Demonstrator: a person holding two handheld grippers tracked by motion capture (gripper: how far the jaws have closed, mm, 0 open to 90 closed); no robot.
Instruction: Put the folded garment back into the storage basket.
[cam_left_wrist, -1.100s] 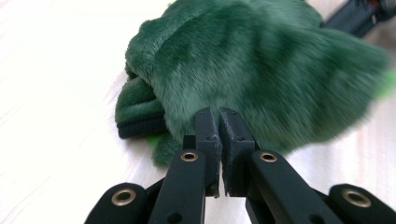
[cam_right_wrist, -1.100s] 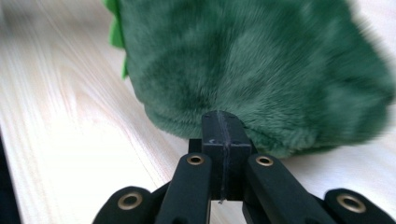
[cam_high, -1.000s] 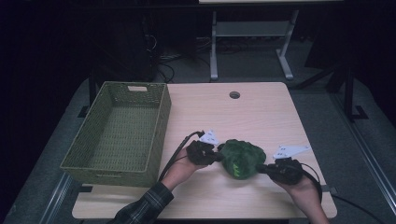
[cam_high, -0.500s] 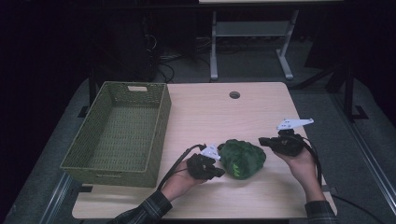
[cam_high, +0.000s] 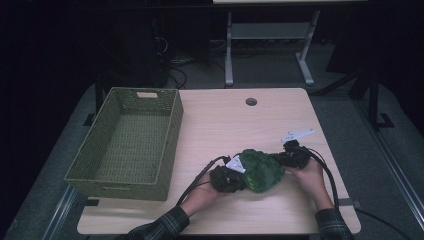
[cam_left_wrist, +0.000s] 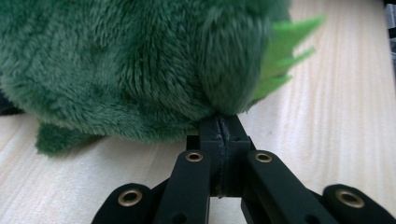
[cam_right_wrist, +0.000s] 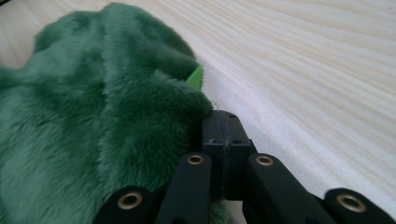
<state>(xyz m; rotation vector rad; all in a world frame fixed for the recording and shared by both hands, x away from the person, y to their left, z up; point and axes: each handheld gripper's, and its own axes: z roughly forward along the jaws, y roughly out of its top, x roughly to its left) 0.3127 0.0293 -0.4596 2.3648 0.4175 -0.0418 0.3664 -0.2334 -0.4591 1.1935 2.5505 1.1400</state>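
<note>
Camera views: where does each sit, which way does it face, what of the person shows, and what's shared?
High view: above the person's side, looking forward and down at the table, basket and green plush toy; forearms, hands and both grippers show.
Left gripper view: on the left gripper, looking along its shut jaws at the toy.
Right gripper view: on the right gripper, looking along its shut jaws at the toy.
Shared: all three show toy and tabletop.

Dark room all around, grey floor under the pale wooden table, a white metal stand at upper centre, cables beside it.
</note>
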